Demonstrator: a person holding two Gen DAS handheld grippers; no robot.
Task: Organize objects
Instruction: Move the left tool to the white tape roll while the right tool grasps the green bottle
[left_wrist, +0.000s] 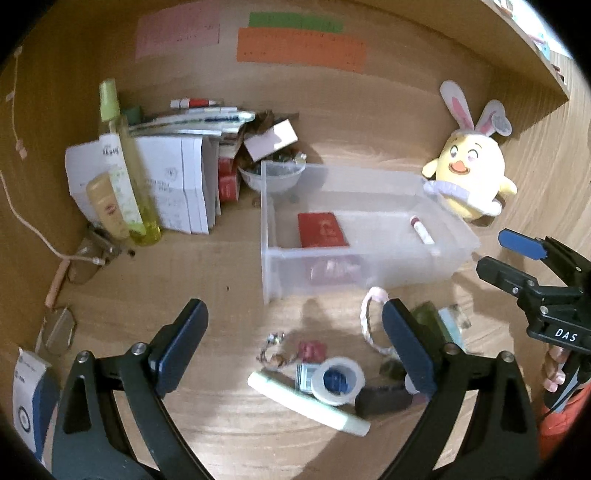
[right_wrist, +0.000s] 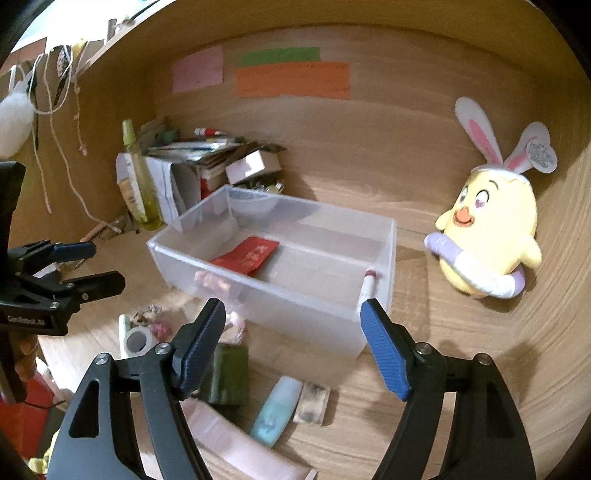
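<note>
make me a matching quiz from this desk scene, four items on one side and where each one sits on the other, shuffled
Items:
1. red booklet
2. tape roll
3. plush chick
4. spray bottle

Places:
A. on the desk, near the left gripper
B. inside the clear bin
C. upright by the paper stack, left of the bin
D. beside the bin's right end

Pairs: 1-B, 2-A, 3-D, 4-C

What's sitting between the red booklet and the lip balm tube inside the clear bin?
Nothing: bare bin floor separates the red booklet from the lip balm tube, seen in both wrist views.

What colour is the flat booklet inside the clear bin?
Red booklet with a faint lighter emblem; clearest in the left wrist view.
</note>
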